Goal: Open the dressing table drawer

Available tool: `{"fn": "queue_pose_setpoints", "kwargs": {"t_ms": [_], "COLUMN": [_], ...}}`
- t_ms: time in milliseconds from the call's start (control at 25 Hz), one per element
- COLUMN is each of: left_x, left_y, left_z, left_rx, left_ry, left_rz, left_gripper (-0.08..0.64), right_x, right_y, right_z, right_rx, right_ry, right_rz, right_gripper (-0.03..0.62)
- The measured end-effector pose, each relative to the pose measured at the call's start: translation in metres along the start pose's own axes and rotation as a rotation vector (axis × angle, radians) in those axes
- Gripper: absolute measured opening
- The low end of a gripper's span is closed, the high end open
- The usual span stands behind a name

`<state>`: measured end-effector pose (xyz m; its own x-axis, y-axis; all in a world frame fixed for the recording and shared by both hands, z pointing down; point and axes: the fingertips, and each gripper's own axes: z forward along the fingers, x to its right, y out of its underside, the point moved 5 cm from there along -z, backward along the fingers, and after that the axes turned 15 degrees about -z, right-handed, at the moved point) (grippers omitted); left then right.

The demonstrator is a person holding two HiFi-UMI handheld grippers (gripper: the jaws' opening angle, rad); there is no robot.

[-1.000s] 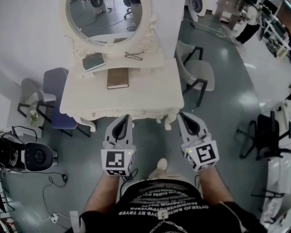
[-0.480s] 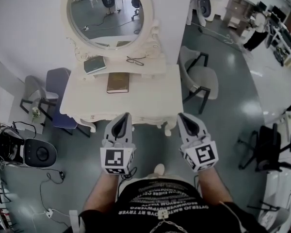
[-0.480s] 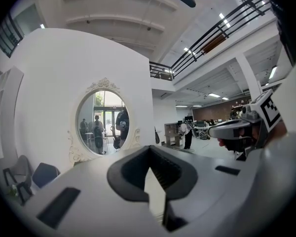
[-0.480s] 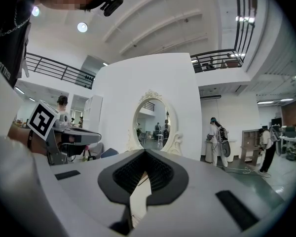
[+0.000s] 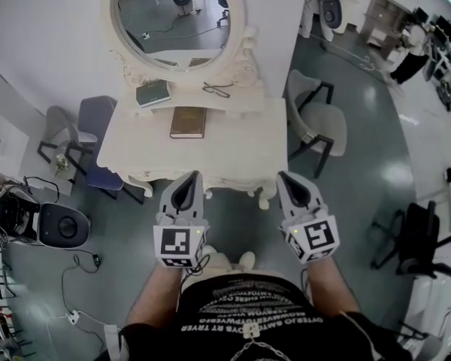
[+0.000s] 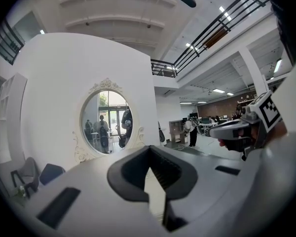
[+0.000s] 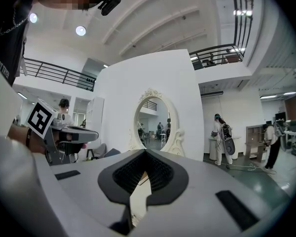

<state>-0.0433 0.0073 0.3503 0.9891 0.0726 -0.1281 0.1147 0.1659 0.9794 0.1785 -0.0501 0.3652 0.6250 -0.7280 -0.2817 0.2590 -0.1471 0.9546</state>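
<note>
The surface (image 5: 225,153) is finished in smooth cream paint with a soft sheen, and the floor (image 5: 368,149) is polished to a grey gloss. The left tool (image 5: 193,177) and right tool (image 5: 286,179) are moulded in matt grey plastic, with black ribbed pads (image 6: 163,173).

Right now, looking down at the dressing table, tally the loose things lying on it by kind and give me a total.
Books: 2 (green book, brown book)
Eyeglasses: 1
Total: 3
</note>
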Motion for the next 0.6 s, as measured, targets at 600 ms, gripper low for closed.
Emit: {"fn": "queue_pose_setpoints", "kwargs": {"t_ms": [600], "left_x": [-0.022], "left_y": [0.001], "left_z": [0.03], "left_rx": [-0.026], "left_ry": [0.037], "left_rz": [0.001], "left_gripper": [0.002], "right_x": [0.003], "right_y": [0.005], "right_z": [0.034], "right_rx": [-0.019], "right_ry": [0.017], "right_rz": [0.012], "right_gripper": [-0.008]}}
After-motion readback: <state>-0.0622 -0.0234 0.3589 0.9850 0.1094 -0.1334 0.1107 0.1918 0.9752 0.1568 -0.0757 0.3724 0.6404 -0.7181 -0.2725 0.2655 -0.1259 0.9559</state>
